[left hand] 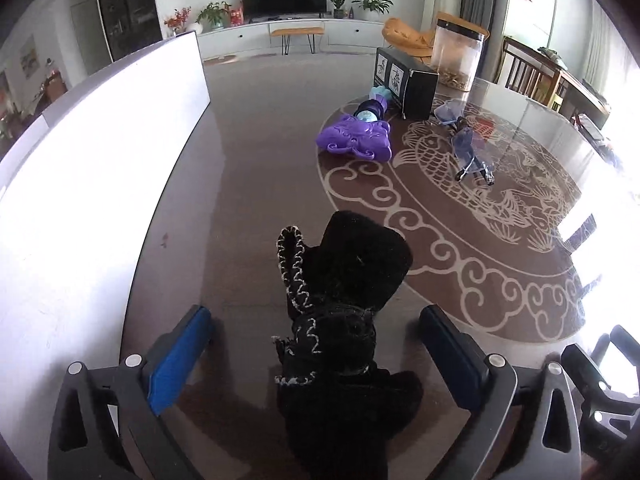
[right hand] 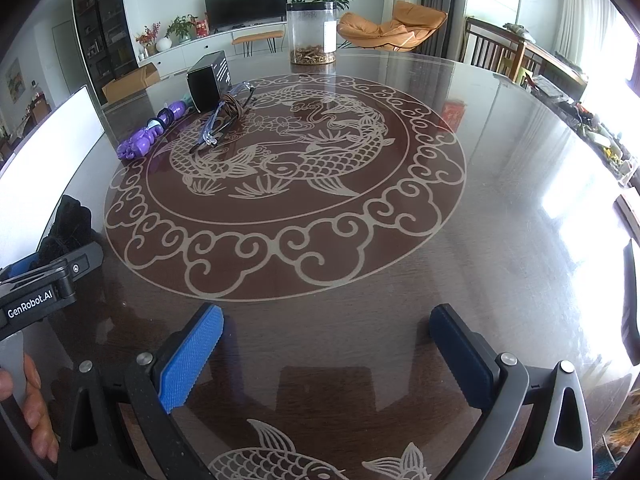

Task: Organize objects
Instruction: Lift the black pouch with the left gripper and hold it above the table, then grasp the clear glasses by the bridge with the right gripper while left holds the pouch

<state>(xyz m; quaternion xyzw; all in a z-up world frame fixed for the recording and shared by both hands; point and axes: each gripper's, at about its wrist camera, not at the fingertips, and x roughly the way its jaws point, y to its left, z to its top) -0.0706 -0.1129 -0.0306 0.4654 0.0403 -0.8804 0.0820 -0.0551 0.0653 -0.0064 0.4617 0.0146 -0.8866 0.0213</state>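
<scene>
A black fuzzy glove [left hand: 344, 312] with pale stitching lies on the brown table between the wide-apart fingers of my left gripper [left hand: 316, 326]; neither blue pad touches it. In the right wrist view that glove [right hand: 70, 224] shows at the far left, behind the left gripper's body. My right gripper [right hand: 326, 340] is open over bare table with nothing between its fingers. Farther back lie a purple toy [left hand: 356, 140] [right hand: 144, 140], clear safety glasses [left hand: 466, 148] [right hand: 224, 120] and a black box [left hand: 404, 80] [right hand: 210, 80].
A white board [left hand: 92, 168] [right hand: 44, 152] stands along the table's left edge. A clear jar [left hand: 458, 56] [right hand: 312, 36] stands at the back. A person's hand [right hand: 34, 412] holds the left gripper's handle. The tabletop bears a fish pattern [right hand: 280, 152].
</scene>
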